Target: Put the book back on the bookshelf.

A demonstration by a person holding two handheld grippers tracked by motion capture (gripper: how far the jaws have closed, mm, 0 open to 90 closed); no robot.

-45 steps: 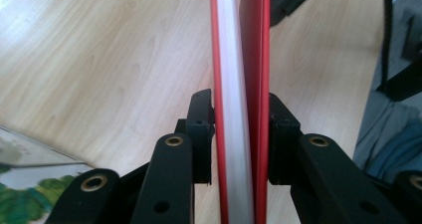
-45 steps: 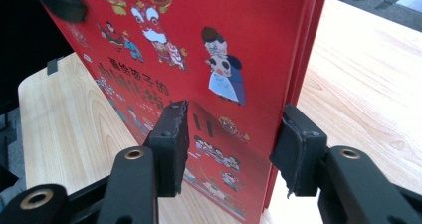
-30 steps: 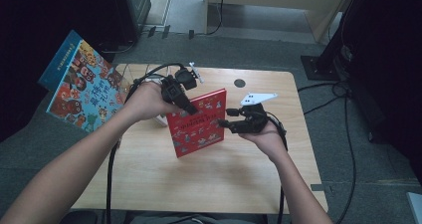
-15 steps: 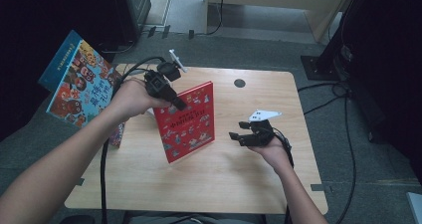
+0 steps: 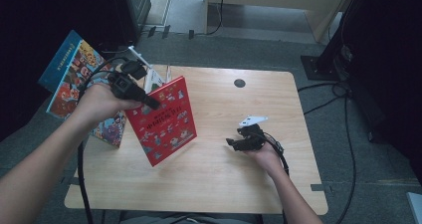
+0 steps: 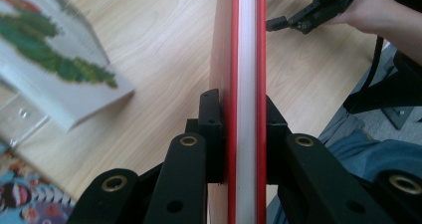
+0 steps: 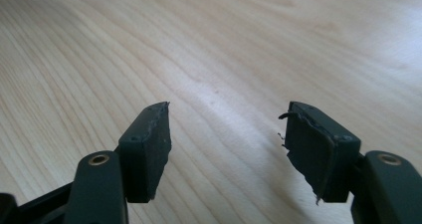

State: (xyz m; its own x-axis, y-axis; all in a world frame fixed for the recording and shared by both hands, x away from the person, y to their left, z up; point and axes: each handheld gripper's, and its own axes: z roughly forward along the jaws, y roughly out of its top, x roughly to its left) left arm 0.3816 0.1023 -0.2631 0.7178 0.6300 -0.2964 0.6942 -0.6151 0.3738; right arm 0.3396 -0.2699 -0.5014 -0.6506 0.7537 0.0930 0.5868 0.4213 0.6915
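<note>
Risk sits mainly with the red picture book [image 5: 164, 119], which the left gripper [image 5: 149, 102] pinches alone by one edge, its jaws clamped on both red covers as the left gripper view shows, with the white page block [image 6: 247, 84] between them. In the high view the book stands tilted above the left part of the wooden table [image 5: 239, 184], its lower corner close to or on the wood; I cannot tell which. Since the hold is at one edge, I judge that the book's weight could swing it about the pads or let it slide out, more so on a quick move. The right gripper [image 5: 234, 143] rests low over the table to the right, well apart from the book, jaws spread with nothing between them after just opening, so it gives no support. Beside the left hand [image 5: 99, 102] a clear stand [image 5: 155, 78] holds other picture books [image 5: 69, 79]; a wide swing could knock these.
</note>
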